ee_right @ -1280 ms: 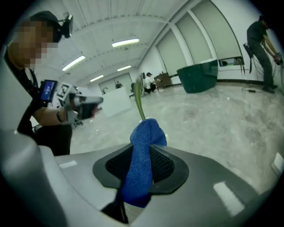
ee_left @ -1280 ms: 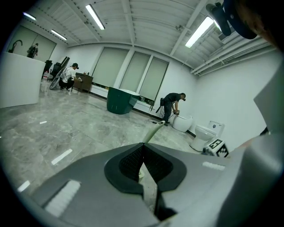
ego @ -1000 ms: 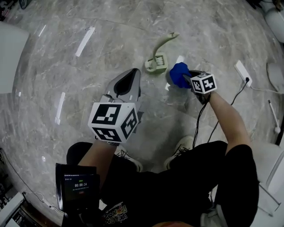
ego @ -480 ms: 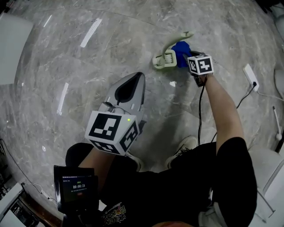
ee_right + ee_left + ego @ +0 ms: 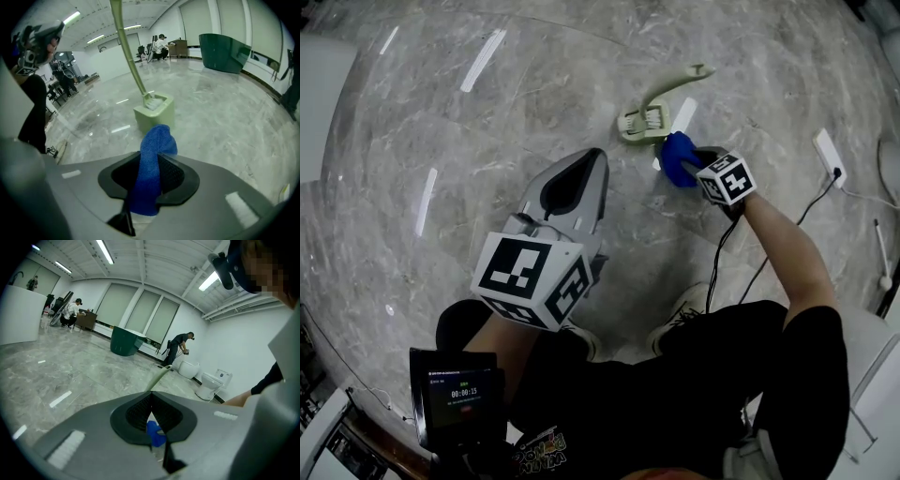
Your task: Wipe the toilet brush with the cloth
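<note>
Marble floor: toilet brush stands just beyond right tongs clamping blue cloth; left tongs closed.

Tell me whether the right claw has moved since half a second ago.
Yes. The right claw, shut on the blue cloth, has drawn back from the toilet brush holder toward the person.
</note>
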A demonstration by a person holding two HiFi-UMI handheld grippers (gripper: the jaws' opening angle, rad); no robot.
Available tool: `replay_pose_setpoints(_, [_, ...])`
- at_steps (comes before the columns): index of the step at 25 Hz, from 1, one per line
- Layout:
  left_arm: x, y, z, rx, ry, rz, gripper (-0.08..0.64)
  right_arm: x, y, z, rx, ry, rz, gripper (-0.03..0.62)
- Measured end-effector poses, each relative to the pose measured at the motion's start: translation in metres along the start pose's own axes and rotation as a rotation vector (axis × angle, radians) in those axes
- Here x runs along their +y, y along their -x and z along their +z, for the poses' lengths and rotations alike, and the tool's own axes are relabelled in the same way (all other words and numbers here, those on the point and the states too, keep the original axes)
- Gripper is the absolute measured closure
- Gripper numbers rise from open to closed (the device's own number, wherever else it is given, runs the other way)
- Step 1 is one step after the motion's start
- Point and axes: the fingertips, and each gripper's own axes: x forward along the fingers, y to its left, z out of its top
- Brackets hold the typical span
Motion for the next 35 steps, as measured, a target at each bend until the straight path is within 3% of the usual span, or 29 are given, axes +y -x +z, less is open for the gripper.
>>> replay_pose_setpoints(5, [0.005, 0.000, -0.003, 0.006, -0.002, 0.018, 0.549, 0.066, -0.017, 0.025, -0.042, 0.001, 0.150, 0.482])
replay_pose_setpoints(10, [0.003, 0.000, -0.002, -0.002, -0.003, 0.020, 0.549, 0.088, -0.041, 0.062, -0.096, -0.048, 0.191, 0.482])
replay_pose_setpoints(13, [0.005, 0.002, -0.002, -0.009, -0.002, 0.023, 0.549, 0.084, -0.039, 0.060, -0.090, -0.050, 0.188, 0.482])
replay_pose_setpoints(17, [0.004, 0.002, 0.001, -0.022, 0.000, 0.015, 0.549, 0.049, -0.020, 0.031, -0.058, -0.078, 0.120, 0.482])
replay_pose_setpoints(23, [0.000, 0.002, 0.000, -0.017, -0.009, -0.003, 0.549, -0.036, 0.014, -0.005, -0.044, -0.179, -0.088, 0.480])
replay_pose_setpoints(26, [-0.001, 0.002, 0.001, -0.015, -0.012, -0.005, 0.549, -0.072, 0.022, 0.017, -0.099, -0.215, -0.180, 0.480])
replay_pose_setpoints(30, [0.000, 0.003, 0.000, -0.007, -0.012, 0.006, 0.549, -0.104, 0.014, 0.075, -0.160, -0.160, -0.263, 0.482])
replay_pose_setpoints(35, [-0.001, 0.017, -0.001, -0.002, -0.043, 0.025, 0.549, -0.090, -0.005, 0.139, -0.201, 0.019, -0.205, 0.480])
